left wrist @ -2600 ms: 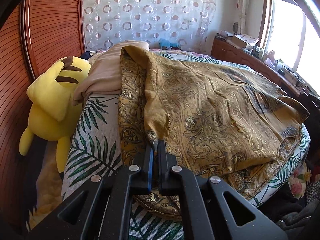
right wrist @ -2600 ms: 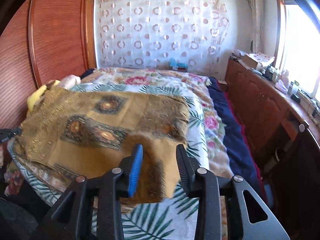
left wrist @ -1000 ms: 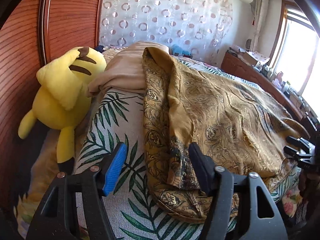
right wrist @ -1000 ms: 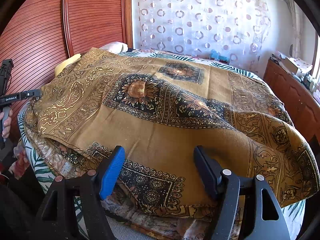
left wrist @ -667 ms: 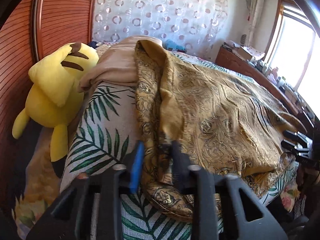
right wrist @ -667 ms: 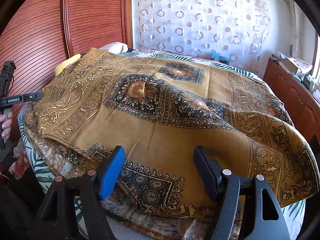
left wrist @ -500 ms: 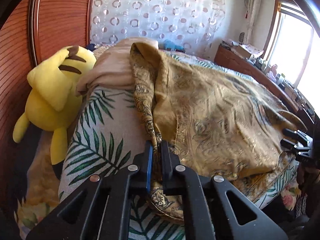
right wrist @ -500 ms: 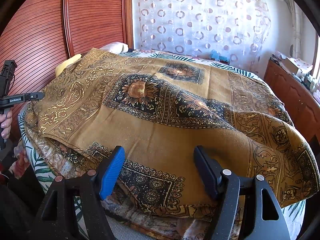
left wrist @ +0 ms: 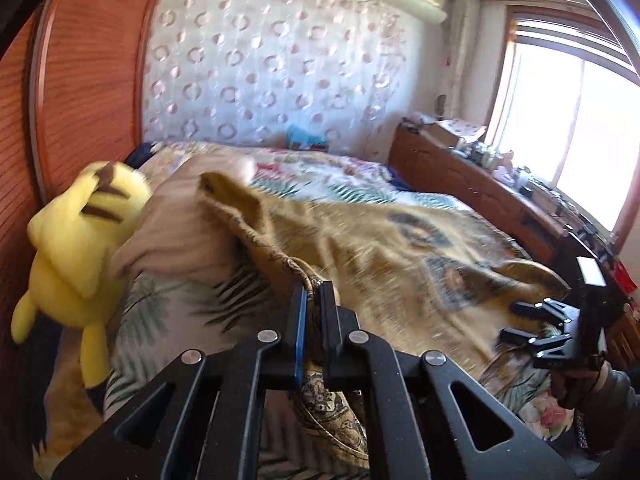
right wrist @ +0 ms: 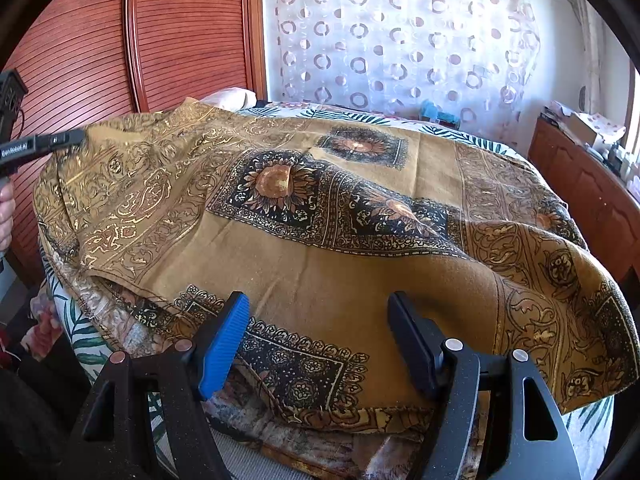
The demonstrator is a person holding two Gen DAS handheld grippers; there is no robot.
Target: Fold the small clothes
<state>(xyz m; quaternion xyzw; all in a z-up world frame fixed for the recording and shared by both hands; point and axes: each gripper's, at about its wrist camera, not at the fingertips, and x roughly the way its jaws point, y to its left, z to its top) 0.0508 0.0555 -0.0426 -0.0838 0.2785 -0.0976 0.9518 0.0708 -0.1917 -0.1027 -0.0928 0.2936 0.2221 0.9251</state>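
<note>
A large ochre patterned cloth [right wrist: 320, 248] with black sunflower panels lies spread over the bed. In the left wrist view the cloth [left wrist: 400, 264] is lifted at its near left edge. My left gripper [left wrist: 313, 286] is shut on that edge and holds it raised; it also shows at the far left of the right wrist view [right wrist: 44, 142]. My right gripper [right wrist: 318, 320] is open and empty, just above the cloth's near edge. It shows too at the right of the left wrist view [left wrist: 520, 320].
A yellow plush toy [left wrist: 80, 248] leans on the wooden headboard [left wrist: 88, 92] at the left, beside a beige pillow [left wrist: 180, 224]. A wooden sideboard [left wrist: 480, 188] with clutter runs under the window on the right. The leaf-print bedsheet [left wrist: 152, 312] shows beneath the cloth.
My left gripper shut on the cloth's left edge and has lifted it up and back; that view is now blurred by motion. My right gripper has stayed open and still.
</note>
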